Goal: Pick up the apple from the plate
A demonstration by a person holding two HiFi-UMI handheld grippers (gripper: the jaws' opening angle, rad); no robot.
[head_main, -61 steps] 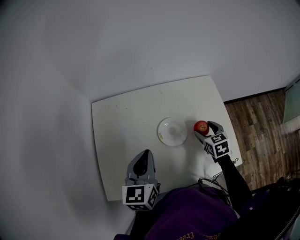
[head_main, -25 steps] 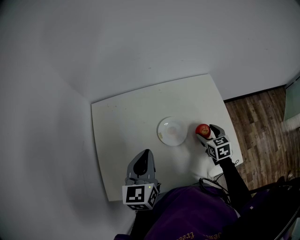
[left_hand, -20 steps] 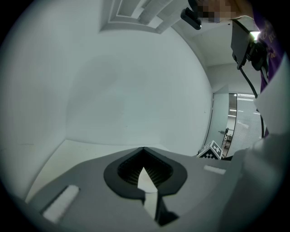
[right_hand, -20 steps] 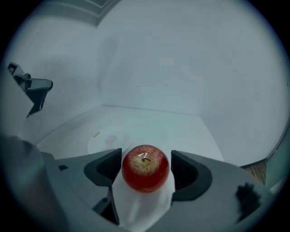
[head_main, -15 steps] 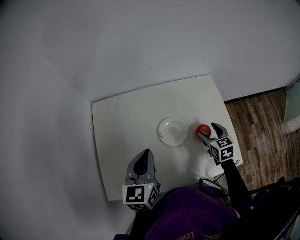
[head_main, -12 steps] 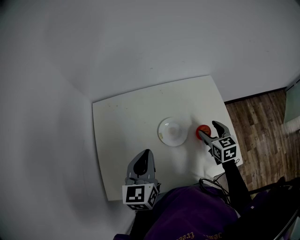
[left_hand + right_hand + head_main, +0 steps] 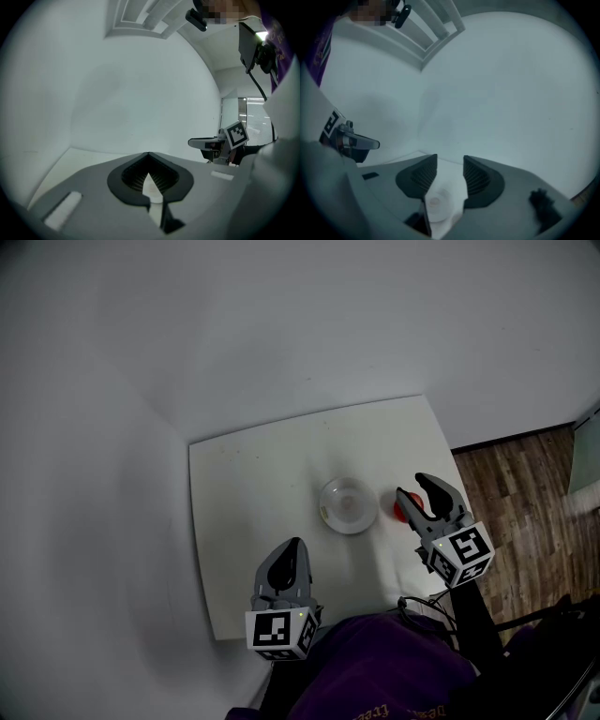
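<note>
Saw in the head view the apple (image 7: pixel 400 513) on the table (image 7: pixel 244 521) just right of the plate (image 7: pixel 348 505), round, without long axis, stem unreadable, right gripper (image 7: pixel 429 495) poised clear above it, and found in the left gripper view the left gripper (image 7: pixel 149 157) pressed together, empty, seemingly parked, then in the right gripper view jaws half apart, lately closing, nothing between.

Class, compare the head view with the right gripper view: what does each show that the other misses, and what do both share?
Only the head view: the small red apple on the square white table beside the round white plate, partly behind the right tool, and that tool's black-and-white marker cube. Only the right gripper view: a white slatted ceiling panel, and the right tool's jaws seen head-on, apart with nothing gripped, having just been closing. Both: the table, the empty plate and the left tool.
</note>
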